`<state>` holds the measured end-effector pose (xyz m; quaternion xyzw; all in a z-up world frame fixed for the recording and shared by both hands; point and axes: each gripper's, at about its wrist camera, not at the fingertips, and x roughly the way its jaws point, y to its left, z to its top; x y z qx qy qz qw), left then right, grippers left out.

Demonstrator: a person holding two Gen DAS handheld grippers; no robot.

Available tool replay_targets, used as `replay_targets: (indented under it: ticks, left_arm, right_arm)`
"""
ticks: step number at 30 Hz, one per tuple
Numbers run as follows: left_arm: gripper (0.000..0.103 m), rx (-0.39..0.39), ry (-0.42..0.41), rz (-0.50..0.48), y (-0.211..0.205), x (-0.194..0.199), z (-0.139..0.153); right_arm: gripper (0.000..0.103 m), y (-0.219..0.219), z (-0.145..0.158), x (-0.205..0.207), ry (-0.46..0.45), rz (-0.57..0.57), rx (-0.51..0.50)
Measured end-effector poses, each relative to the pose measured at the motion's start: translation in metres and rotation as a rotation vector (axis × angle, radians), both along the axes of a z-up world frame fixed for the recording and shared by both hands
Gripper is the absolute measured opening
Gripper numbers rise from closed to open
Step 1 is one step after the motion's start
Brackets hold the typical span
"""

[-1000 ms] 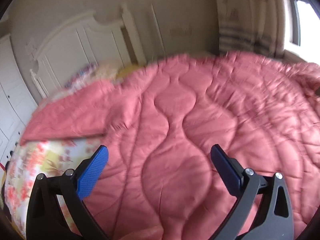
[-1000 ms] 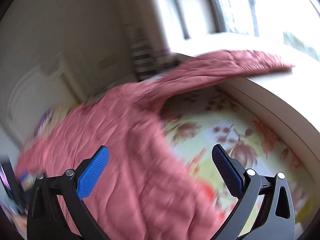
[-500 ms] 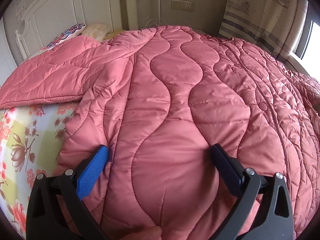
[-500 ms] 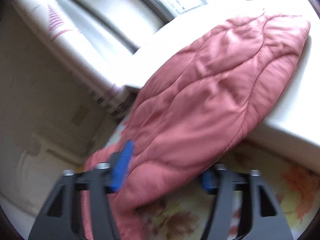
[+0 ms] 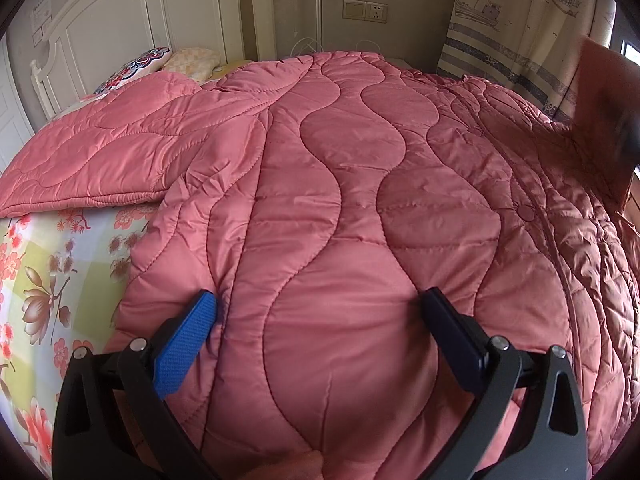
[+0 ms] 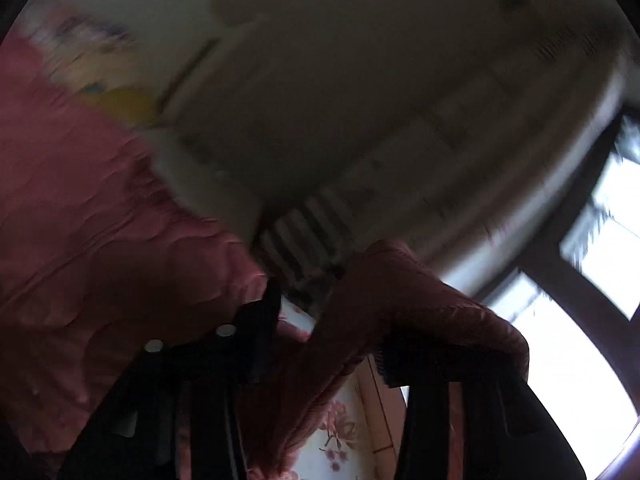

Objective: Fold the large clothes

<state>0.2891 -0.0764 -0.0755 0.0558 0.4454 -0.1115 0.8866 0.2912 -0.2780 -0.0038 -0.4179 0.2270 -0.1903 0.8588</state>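
A large pink quilted coat (image 5: 340, 200) lies spread across the bed, one sleeve (image 5: 100, 152) stretched out to the left. My left gripper (image 5: 320, 302) is open, and both fingertips (image 5: 202, 312) dent the padding near the coat's lower hem. In the dark, blurred right wrist view the other sleeve (image 6: 400, 292) is raised off the bed. It hangs between the jaws of my right gripper (image 6: 328, 324) and drapes over the right-hand finger. Those jaws are opening, and a gap shows beside the left-hand finger. That raised sleeve also shows as a blur (image 5: 600, 112) at the right edge of the left wrist view.
The floral bedsheet (image 5: 48, 280) is bare left of the coat. A white headboard (image 5: 120, 32) and pillows (image 5: 160, 60) stand at the far end. A boat-print curtain (image 5: 512, 28) and a bright window (image 6: 580, 340) are on the right, with a wall socket (image 5: 366, 10) behind.
The right gripper closed around the sleeve on the window ledge, rolled over and swung it up toward the coat, jaws now wider. The left gripper sank onto the hem, then stayed still.
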Motion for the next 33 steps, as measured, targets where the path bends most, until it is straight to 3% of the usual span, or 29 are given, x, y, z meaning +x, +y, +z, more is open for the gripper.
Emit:
replay_targets:
  ticks: [2, 3, 5, 8, 10, 13, 18, 20, 24, 26, 29, 31, 33]
  left_arm:
    - [0.101, 0.0, 0.0, 0.0, 0.0, 0.0, 0.0]
    - [0.101, 0.0, 0.0, 0.0, -0.001, 0.0, 0.0]
    - [0.101, 0.0, 0.0, 0.0, -0.001, 0.001, -0.001]
    - [0.101, -0.002, 0.0, -0.001, 0.001, -0.002, 0.002]
    - [0.101, -0.001, -0.001, -0.001, 0.001, -0.002, 0.001]
    - [0.101, -0.001, -0.001, -0.001, 0.001, -0.002, 0.001]
    - [0.101, -0.001, -0.001, -0.001, 0.001, -0.002, 0.001]
    - [0.101, -0.001, -0.001, -0.001, 0.0, -0.002, 0.001]
    - [0.101, 0.004, -0.002, -0.001, 0.001, -0.001, 0.0]
    - [0.101, 0.005, -0.002, -0.001, 0.0, -0.001, 0.001]
    - [0.101, 0.009, -0.004, -0.001, 0.0, -0.001, 0.0]
    - [0.101, 0.017, -0.006, -0.001, 0.0, -0.001, 0.0]
    - [0.101, 0.021, -0.009, 0.0, 0.001, -0.002, -0.001]
  right_arm:
    - [0.081, 0.038, -0.048, -0.003, 0.164, 0.116, -0.172]
    - [0.073, 0.048, -0.071, -0.008, 0.233, 0.152, -0.232]
    - [0.067, 0.044, -0.076, -0.012, 0.223, 0.117, -0.182]
    - [0.082, 0.009, -0.052, -0.016, 0.216, 0.038, 0.053]
    - [0.082, -0.015, -0.037, -0.026, 0.207, 0.011, 0.211]
    - [0.082, -0.058, -0.009, -0.052, 0.173, 0.023, 0.584]
    - [0.075, -0.105, 0.015, -0.04, 0.027, -0.095, 0.941]
    - [0.075, -0.102, 0.017, -0.018, 0.024, -0.099, 0.975]
    - [0.075, -0.05, 0.011, 0.006, 0.087, -0.014, 0.973]
    - [0.076, -0.032, 0.002, 0.009, 0.093, -0.012, 0.923]
    - [0.081, -0.049, -0.015, 0.02, 0.08, -0.122, 0.844]
    - [0.082, -0.074, -0.035, 0.023, 0.144, -0.237, 0.91]
    - [0.081, -0.091, -0.039, 0.019, 0.162, -0.249, 1.011]
